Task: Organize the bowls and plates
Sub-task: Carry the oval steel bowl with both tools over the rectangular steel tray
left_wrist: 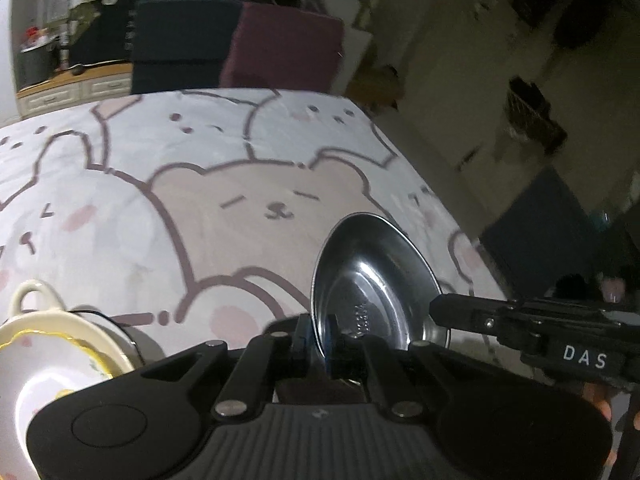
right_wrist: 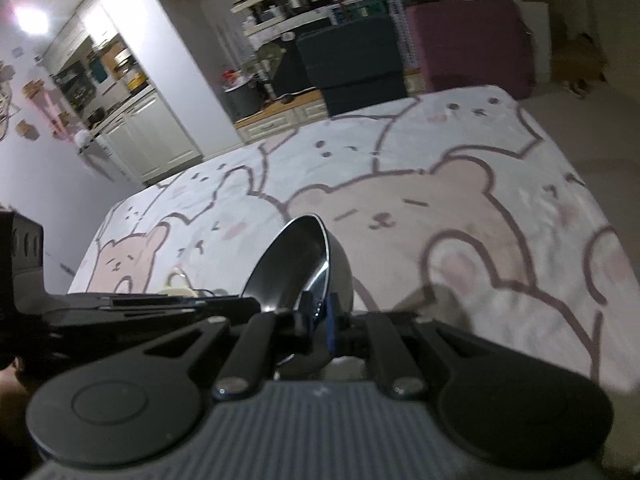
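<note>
1. Sitting at the far left of the left wrist view, a cream ceramic bowl (left_wrist: 52, 332) with a looped handle and a yellow rim line lay partly behind the gripper body, on the cartoon-bear bedsheet (left_wrist: 160, 184); whether it touched the gripper could not be told.
2. Next to the right, the left gripper (left_wrist: 326, 334) had its fingers pressed almost together, pinching the near rim of a steel plate (left_wrist: 376, 276).
3. That plate stood tilted on edge, its shiny hollow face turned toward the camera, rising up and away from the fingertips over the sheet.
4. At the right of that view, the right gripper (left_wrist: 440, 312) reached in from the side, its black tip meeting the plate's right rim; its body bore the letters "DAS".
5. In the right wrist view, the left gripper's arm (right_wrist: 160, 304) came in from the left edge to the same plate (right_wrist: 296, 256).
6. Centre there, the right gripper (right_wrist: 320, 312) was likewise nearly closed, clamped on the plate's near rim, with a blue pad (right_wrist: 330, 320) showing at the pinch.
7. The plate leaned up and left from those fingers, seen nearly edge-on.
8. Behind, dark and maroon cushions (right_wrist: 468, 40) stood past the bed.
</note>
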A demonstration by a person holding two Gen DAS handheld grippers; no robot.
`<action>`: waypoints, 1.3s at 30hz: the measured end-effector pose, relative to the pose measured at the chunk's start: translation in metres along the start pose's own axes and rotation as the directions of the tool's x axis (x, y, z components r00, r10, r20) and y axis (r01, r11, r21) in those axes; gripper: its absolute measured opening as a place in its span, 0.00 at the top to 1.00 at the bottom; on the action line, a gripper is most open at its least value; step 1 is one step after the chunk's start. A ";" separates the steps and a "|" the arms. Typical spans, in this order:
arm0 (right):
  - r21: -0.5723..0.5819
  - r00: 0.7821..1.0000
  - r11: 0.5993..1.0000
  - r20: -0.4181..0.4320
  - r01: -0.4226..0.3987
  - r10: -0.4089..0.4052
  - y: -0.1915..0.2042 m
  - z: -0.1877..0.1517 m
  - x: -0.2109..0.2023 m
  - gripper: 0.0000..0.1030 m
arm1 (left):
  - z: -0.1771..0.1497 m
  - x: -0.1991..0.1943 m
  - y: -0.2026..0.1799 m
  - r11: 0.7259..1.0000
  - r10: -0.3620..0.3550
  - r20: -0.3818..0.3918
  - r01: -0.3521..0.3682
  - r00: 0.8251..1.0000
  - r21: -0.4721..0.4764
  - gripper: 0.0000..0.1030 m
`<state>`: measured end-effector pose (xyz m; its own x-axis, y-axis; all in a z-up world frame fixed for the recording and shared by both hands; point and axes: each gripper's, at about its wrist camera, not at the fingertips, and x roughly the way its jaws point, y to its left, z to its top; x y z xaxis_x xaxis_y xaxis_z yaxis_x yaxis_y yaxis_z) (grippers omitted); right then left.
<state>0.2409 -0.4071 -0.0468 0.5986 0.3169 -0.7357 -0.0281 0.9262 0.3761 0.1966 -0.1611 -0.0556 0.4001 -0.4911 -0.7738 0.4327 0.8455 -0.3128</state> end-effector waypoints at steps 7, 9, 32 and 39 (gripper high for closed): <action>0.115 0.999 0.992 0.007 0.041 -0.042 -0.015 -0.036 -0.013 0.90 | -0.003 0.025 -0.010 0.989 -0.036 -0.071 0.046 0.997 0.139 0.94; 0.158 0.999 0.986 0.010 0.050 -0.052 -0.018 -0.046 -0.015 0.90 | -0.002 0.031 -0.010 0.984 -0.048 -0.089 0.062 0.995 0.165 0.94; 0.313 0.993 0.949 -0.120 0.025 0.014 -0.020 -0.073 0.034 0.96 | 0.003 0.069 0.002 0.965 -0.078 -0.186 0.121 0.980 0.234 0.92; 0.327 0.994 0.944 -0.105 0.042 -0.008 -0.028 -0.074 0.028 0.96 | 0.003 0.069 0.004 0.965 -0.076 -0.186 0.119 0.980 0.233 0.92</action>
<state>0.1992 -0.4090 -0.1195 0.5116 0.3289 -0.7938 0.2609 0.8208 0.5082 0.2287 -0.1917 -0.1084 0.2089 -0.5060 -0.8369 0.6534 0.7089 -0.2655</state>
